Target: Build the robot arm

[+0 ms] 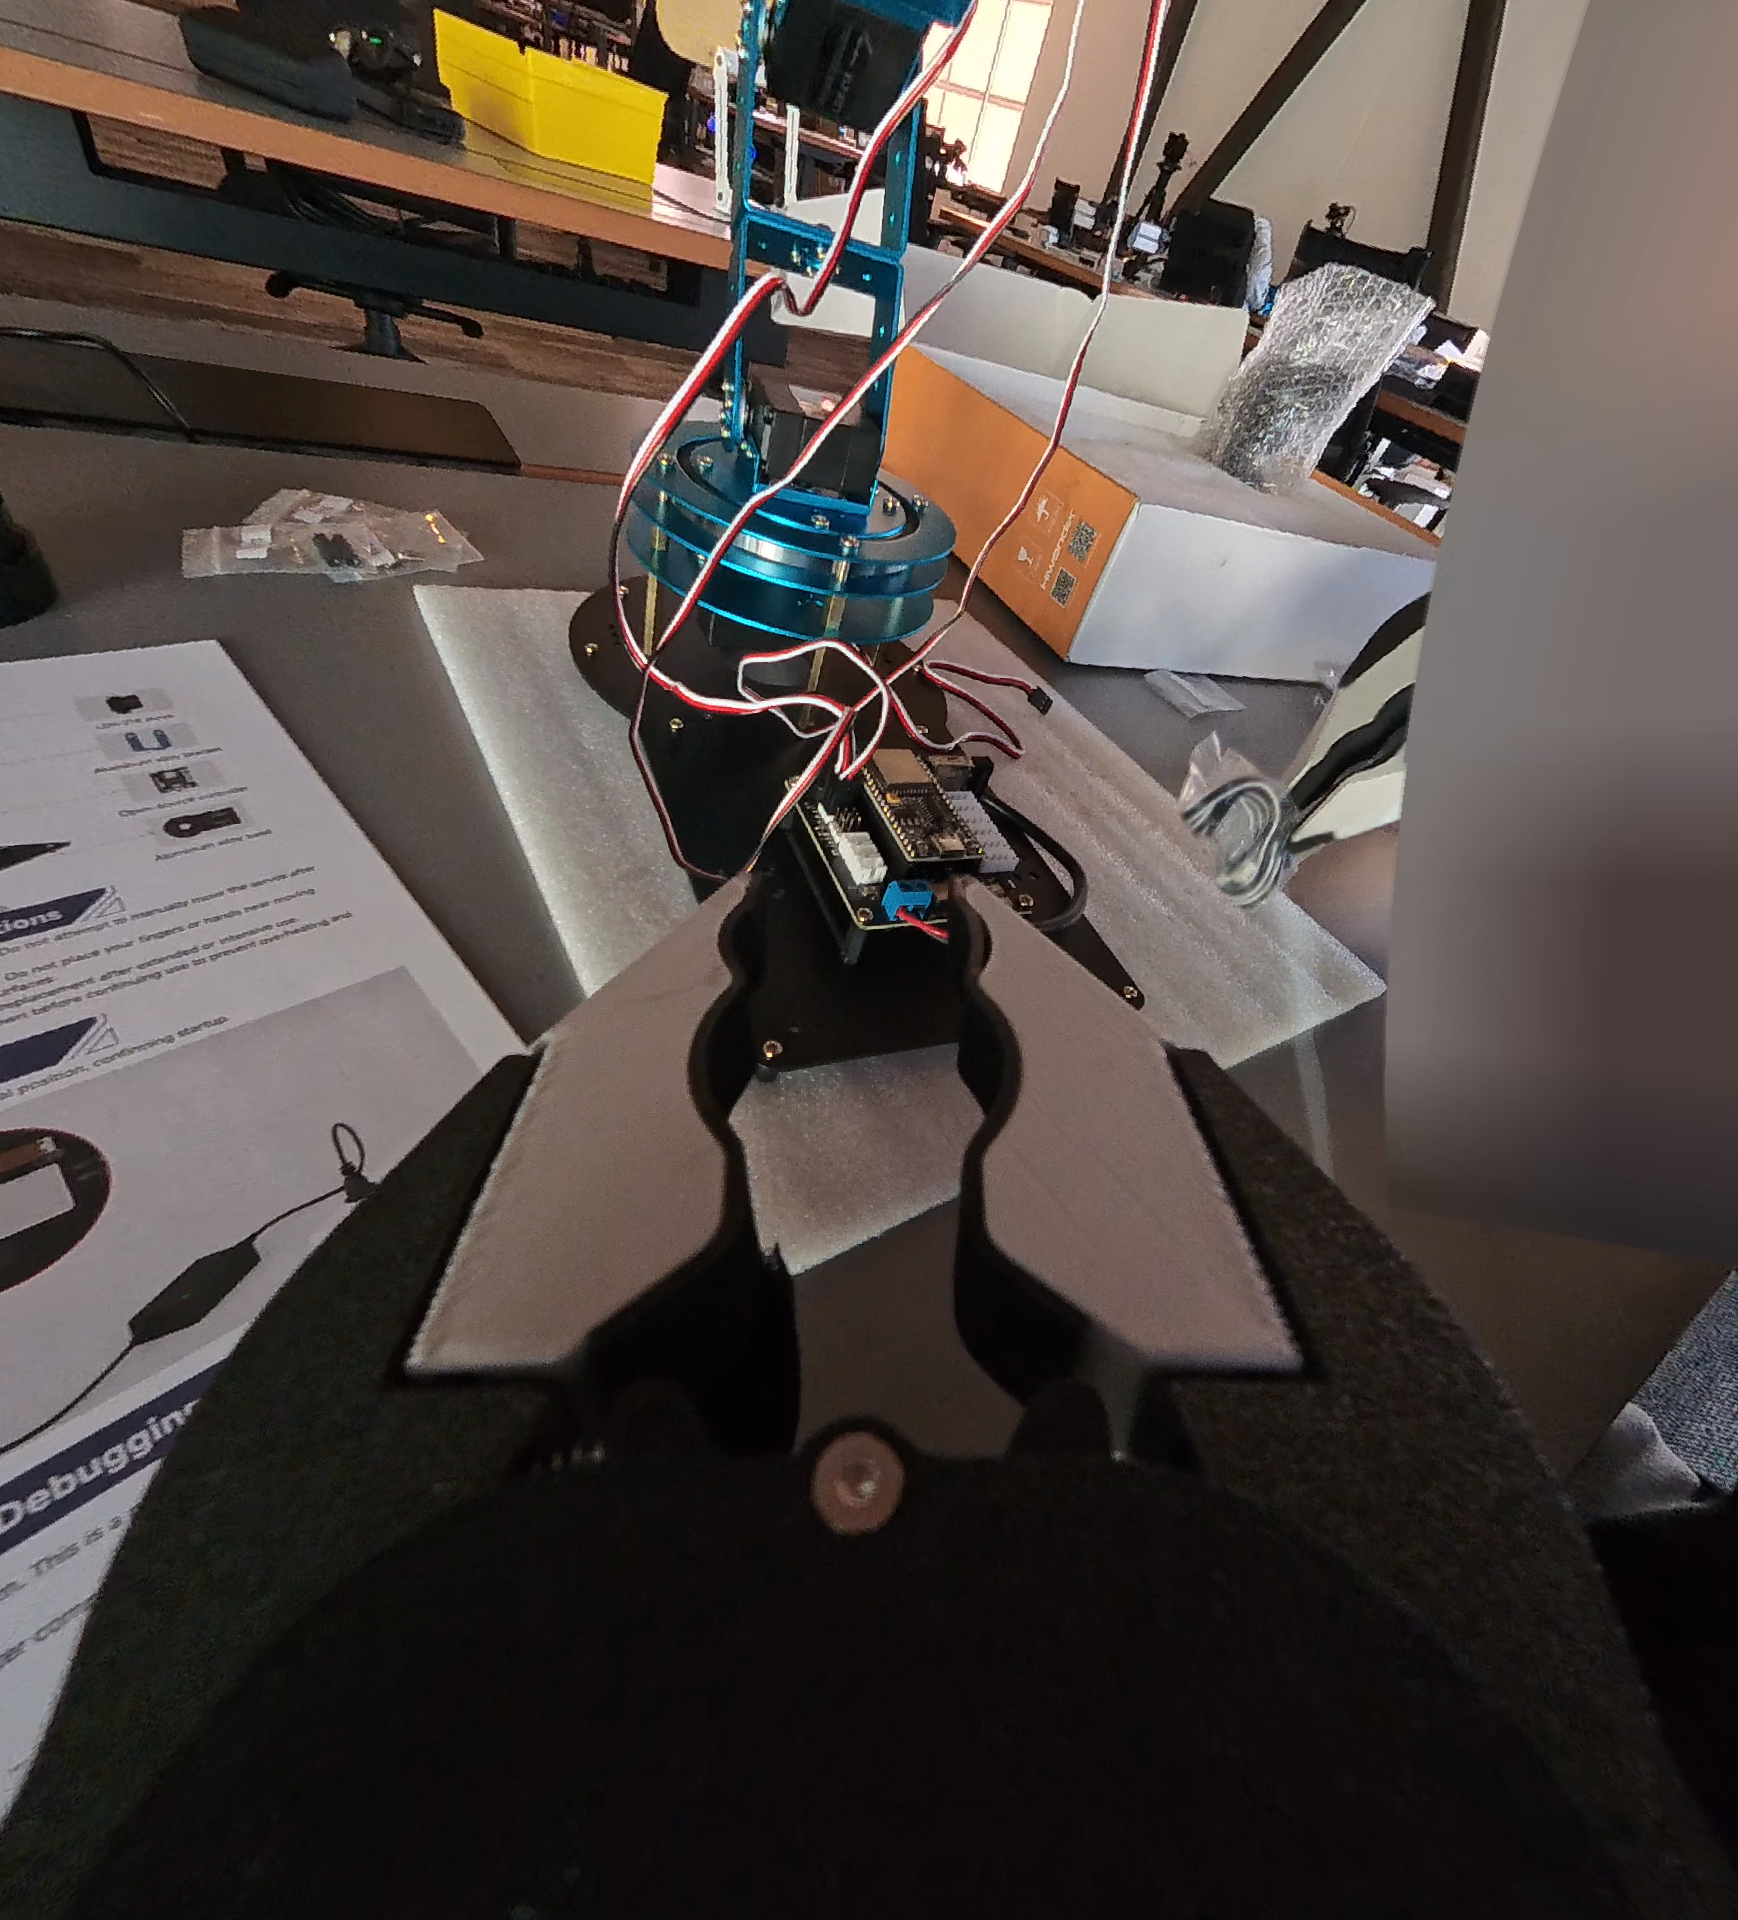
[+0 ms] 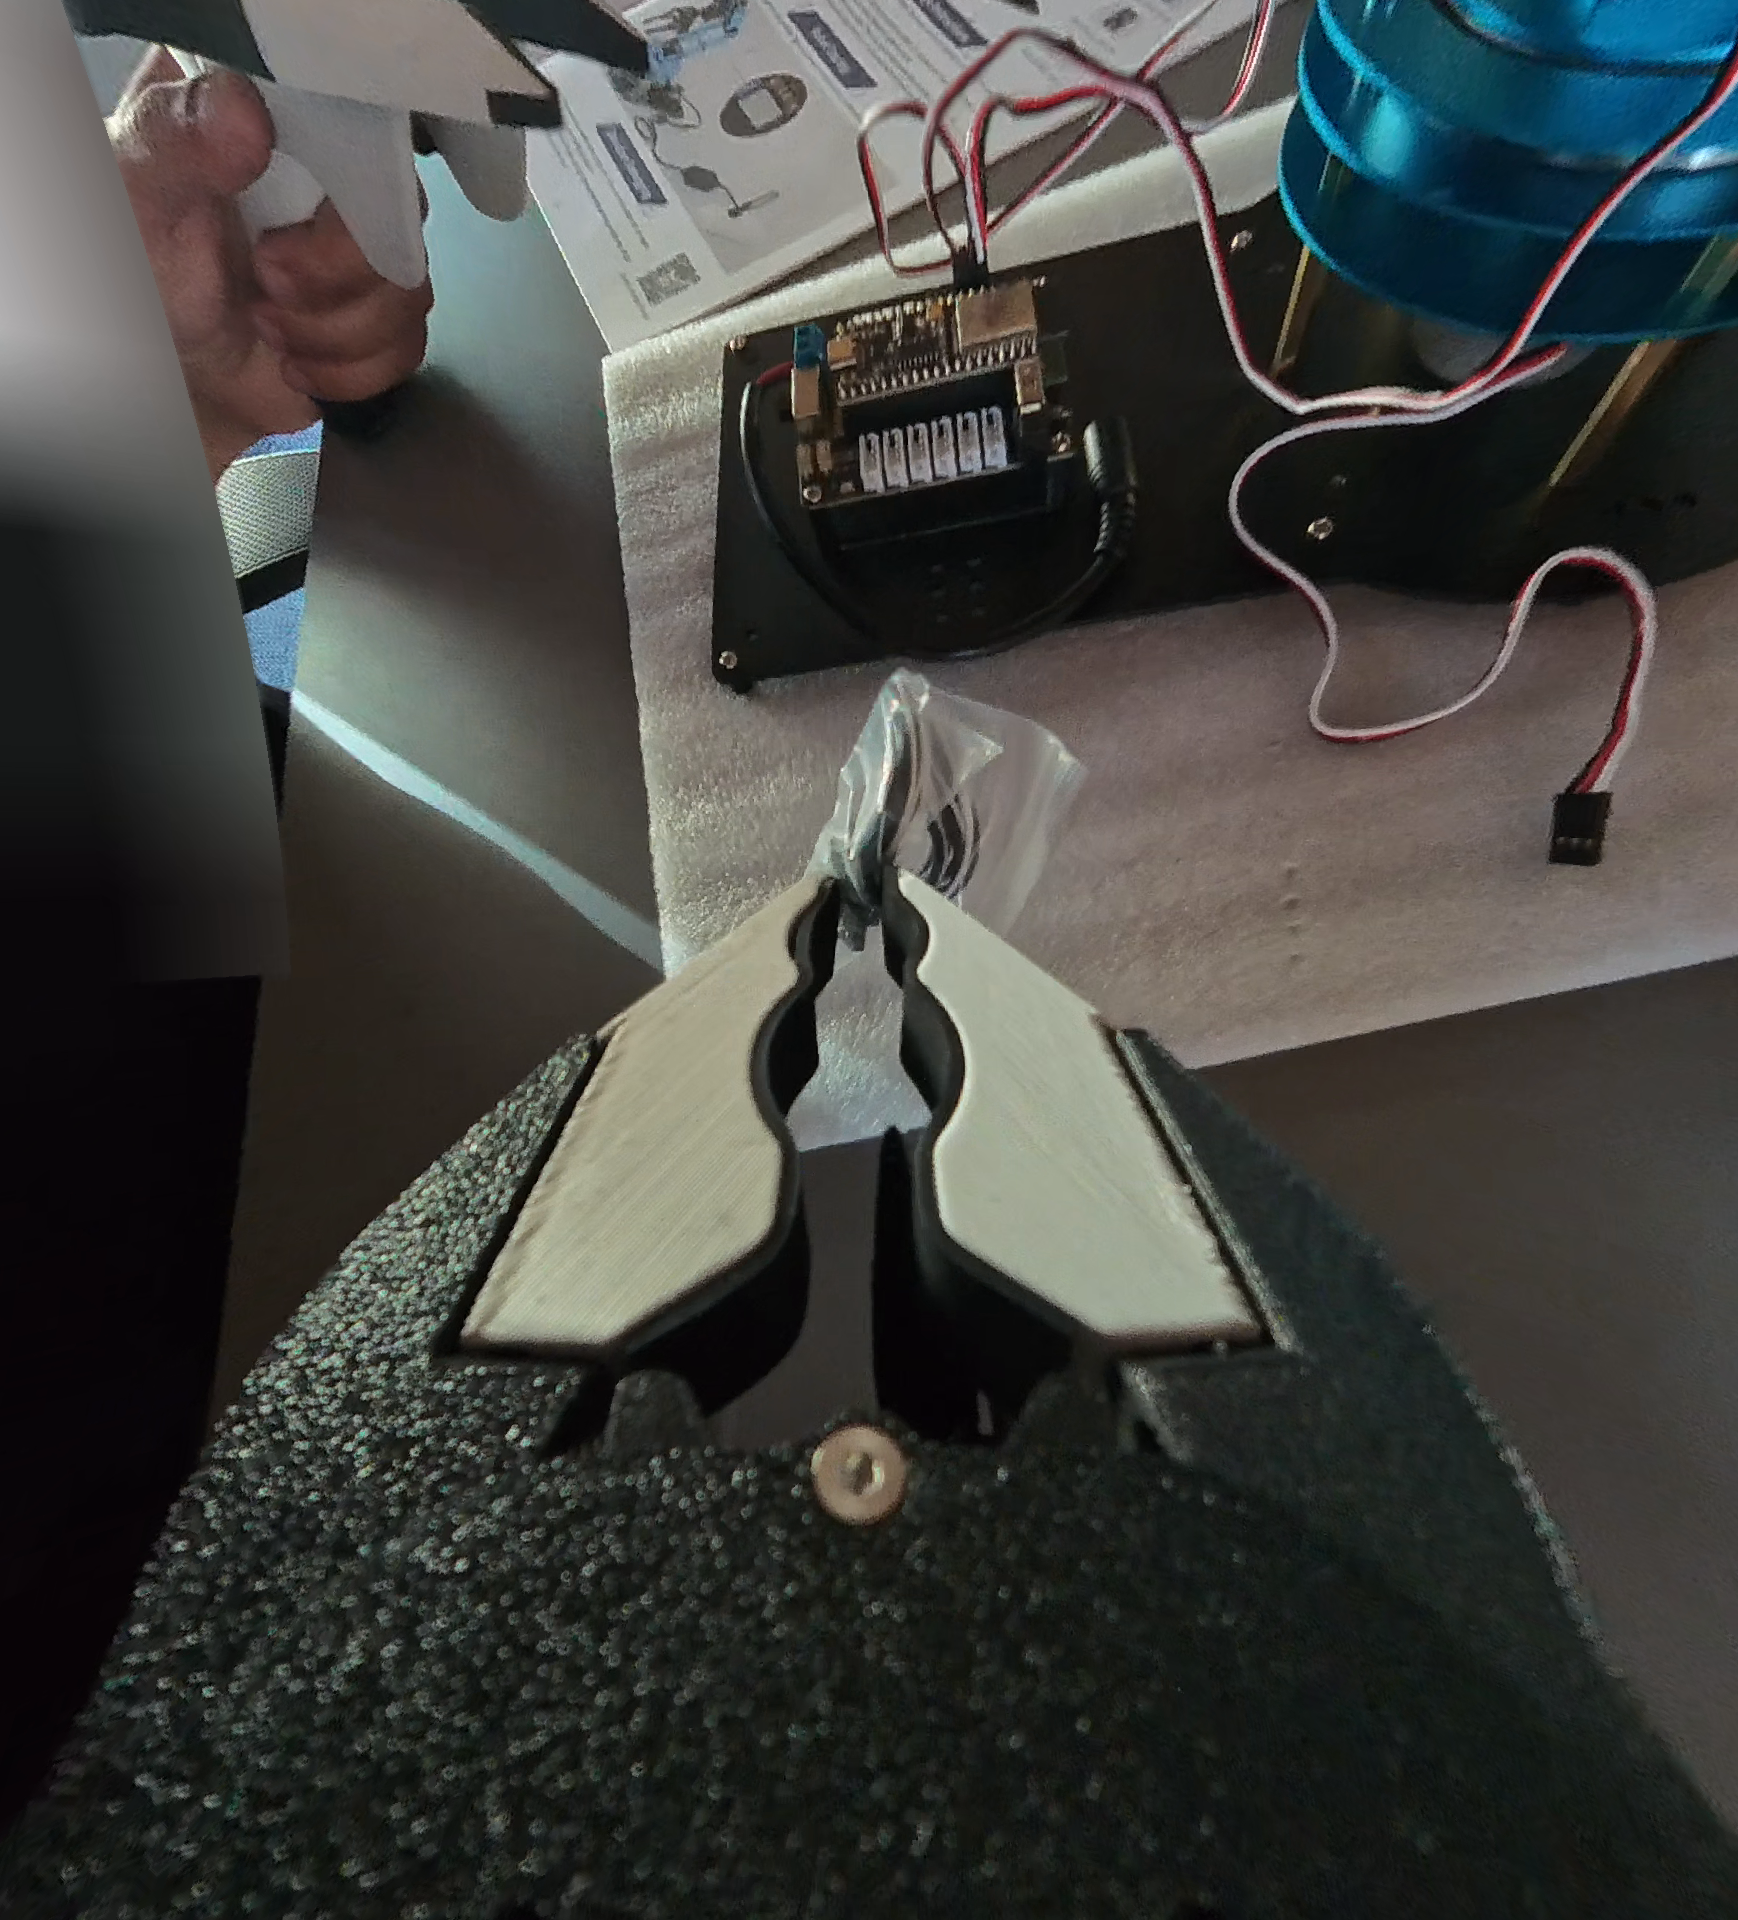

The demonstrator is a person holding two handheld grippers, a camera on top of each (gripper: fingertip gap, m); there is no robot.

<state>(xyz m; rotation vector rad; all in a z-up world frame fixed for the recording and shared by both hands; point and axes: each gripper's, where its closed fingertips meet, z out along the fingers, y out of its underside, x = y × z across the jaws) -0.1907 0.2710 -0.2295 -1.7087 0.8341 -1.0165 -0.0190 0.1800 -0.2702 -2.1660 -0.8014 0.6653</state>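
On the left of the white foam sheet (image 1: 532,727), your printed instruction sheet (image 1: 117,987) lies flat on the grey desk (image 1: 345,665), and behind it a few small clear bags of parts (image 1: 325,540) rest on the desk just beyond the foam's far left corner. Your left gripper (image 1: 854,888) hovers over the near end of the foam with its fingers spread and nothing between them; their tips frame the black circuit board with a blue terminal block (image 1: 906,831), close to it, though contact cannot be judged. That board sits on the black base plate (image 1: 844,997), which lies on the foam, and behind the board rises the blue metal arm on a stacked round turntable (image 1: 792,561), trailing red, white and black servo wires (image 1: 844,717). Right of the foam, at its back, stands an orange and white cardboard box (image 1: 1156,540) with a wad of bubble wrap (image 1: 1301,384) on it. Your right gripper (image 2: 860,883) is at the foam's right edge, fingers pinching a small clear plastic bag holding a coiled black cable (image 2: 932,790), which hangs over the foam near the base plate's side. One servo lead with a black plug (image 2: 1577,826) lies loose on the foam.
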